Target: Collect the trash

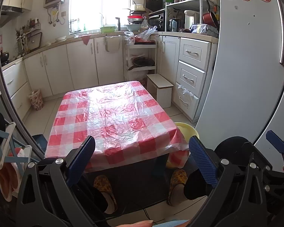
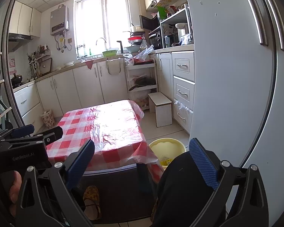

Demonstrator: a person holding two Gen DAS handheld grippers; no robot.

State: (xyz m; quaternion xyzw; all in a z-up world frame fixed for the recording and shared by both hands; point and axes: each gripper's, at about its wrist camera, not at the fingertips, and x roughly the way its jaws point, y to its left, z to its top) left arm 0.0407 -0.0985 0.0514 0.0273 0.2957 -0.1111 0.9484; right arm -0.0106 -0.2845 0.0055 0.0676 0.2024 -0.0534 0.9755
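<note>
A low table with a red and white checked plastic cover (image 1: 111,117) stands in front of me; it also shows in the right wrist view (image 2: 104,126). No trash shows on the cover. A yellow bin (image 2: 167,149) with some scraps inside stands on the floor at the table's right corner; its rim shows in the left wrist view (image 1: 187,130). My left gripper (image 1: 142,151) is open and empty above the table's near edge. My right gripper (image 2: 142,155) is open and empty, held beside the left one, near the bin.
White kitchen cabinets (image 1: 81,66) line the far and left walls. A white fridge (image 1: 246,75) stands on the right. A small white stool (image 1: 161,89) and a shelf cart (image 1: 140,60) stand behind the table. A patterned basket (image 1: 36,99) stands far left. My slippered feet (image 1: 104,191) are under the table.
</note>
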